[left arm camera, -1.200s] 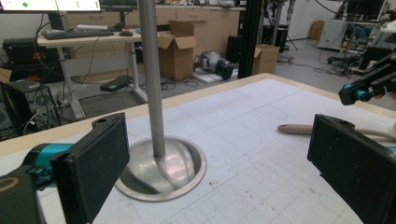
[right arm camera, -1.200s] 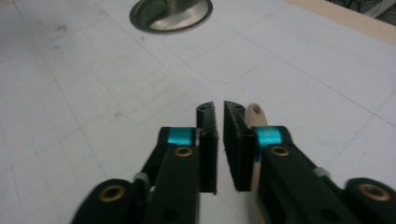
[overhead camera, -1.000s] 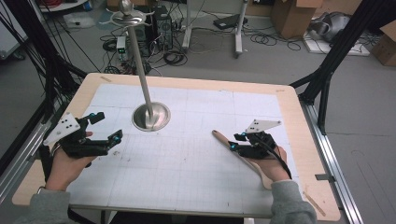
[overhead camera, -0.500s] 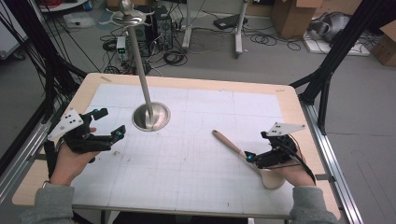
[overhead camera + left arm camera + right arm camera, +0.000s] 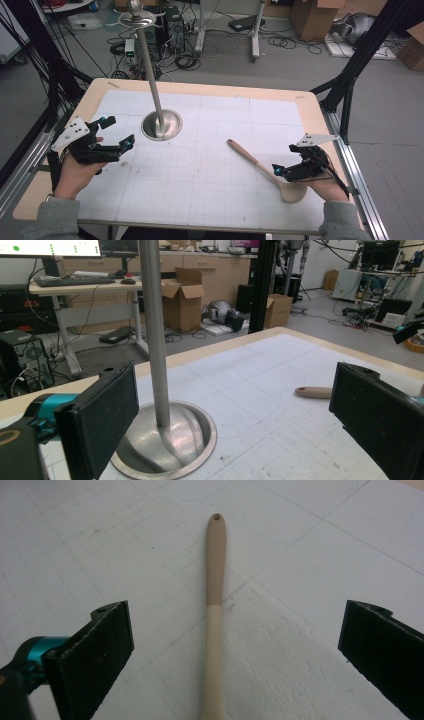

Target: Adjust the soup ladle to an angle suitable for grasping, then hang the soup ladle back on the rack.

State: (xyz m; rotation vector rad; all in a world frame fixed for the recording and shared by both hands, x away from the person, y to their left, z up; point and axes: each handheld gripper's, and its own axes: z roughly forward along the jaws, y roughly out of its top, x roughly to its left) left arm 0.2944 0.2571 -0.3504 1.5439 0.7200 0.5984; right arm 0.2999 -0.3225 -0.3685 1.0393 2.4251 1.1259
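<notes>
A wooden spoon lies flat on the white gridded mat, its handle toward the centre and its bowl near the front right. My right gripper hovers open just over the bowl end. In the right gripper view the handle runs up between the wide jaws of the right gripper, untouched. My left gripper is open at the left, beside a metal stand. In the left gripper view the stand's base and pole sit between the open jaws of the left gripper, with the spoon's tip beyond.
The stand's pole rises tall and ends in a hooked top. The table's wooden rim borders the mat, with black frame posts at the sides. Cables and boxes lie on the floor beyond.
My right gripper has drawn back right and toward the person along the spoon, baring most of the handle. The spoon has stayed put. My left gripper has edged slightly toward the stand.
</notes>
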